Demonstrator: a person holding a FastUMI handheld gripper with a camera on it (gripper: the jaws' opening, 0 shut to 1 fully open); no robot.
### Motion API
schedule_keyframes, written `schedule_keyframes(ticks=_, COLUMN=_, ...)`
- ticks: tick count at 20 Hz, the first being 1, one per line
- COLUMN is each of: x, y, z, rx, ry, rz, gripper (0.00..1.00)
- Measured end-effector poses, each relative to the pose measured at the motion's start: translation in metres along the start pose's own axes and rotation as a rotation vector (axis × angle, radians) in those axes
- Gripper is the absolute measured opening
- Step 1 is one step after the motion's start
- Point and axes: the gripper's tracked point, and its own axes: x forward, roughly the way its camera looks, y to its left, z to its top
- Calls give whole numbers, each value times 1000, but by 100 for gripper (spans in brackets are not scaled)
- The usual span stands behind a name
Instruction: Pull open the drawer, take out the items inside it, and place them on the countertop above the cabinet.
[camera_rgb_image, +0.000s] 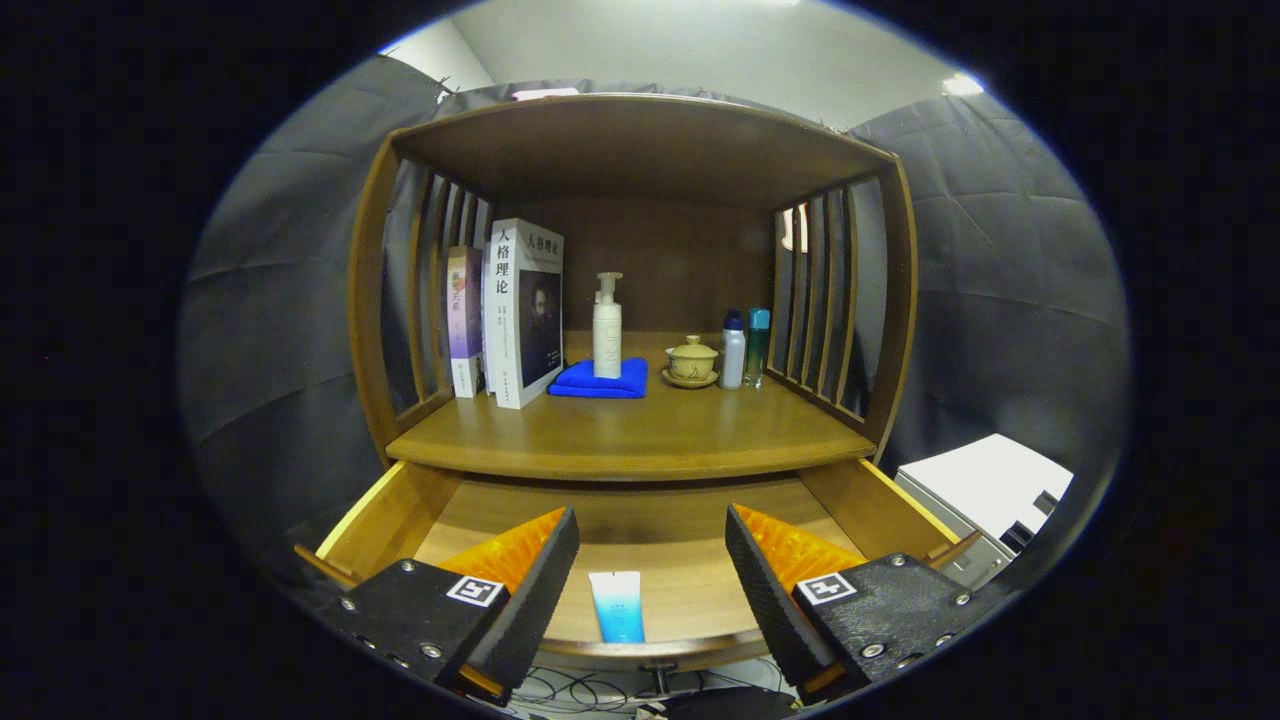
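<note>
The wooden drawer (390, 515) stands pulled out below the cabinet's countertop (630, 435). A small tube (617, 606), white at the top and blue at the bottom, lies flat on the drawer floor near the front wall. My gripper (652, 535) hovers above the drawer, open, with the tube seen between its fingers and lower down. Nothing is held between the fingers (540, 590).
On the countertop stand two books (520, 310) at the left, a white pump bottle (607, 328) on a folded blue cloth (598, 380), a lidded tea bowl (691, 362) and two small bottles (745, 347). Slatted sides and a roof enclose it. A white box (990, 485) sits right.
</note>
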Motion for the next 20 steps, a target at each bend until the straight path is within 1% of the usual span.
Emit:
schedule_keyframes(ticks=3, x=19, y=-9, z=-6, rx=12, ry=92, rz=-52, gripper=91)
schedule_keyframes(ticks=5, x=32, y=-10, z=-12, rx=12, ry=145, rz=-65, gripper=91)
schedule_keyframes(ticks=8, x=48, y=-9, z=-32, rx=-11, ry=249, rz=-82, gripper=91)
schedule_keyframes(ticks=12, x=64, y=6, z=-67, rx=-53, ry=407, rz=-69, gripper=92)
schedule_keyframes(ticks=14, x=72, y=17, z=-81, rx=-51, ry=475, rz=-44, gripper=92)
schedule_keyframes(ticks=16, x=74, y=22, z=-97, rx=-38, ry=544, rz=-41, gripper=92)
schedule_keyframes(ticks=20, x=66, y=19, z=-124, rx=-38, ry=686, rz=-71, gripper=93)
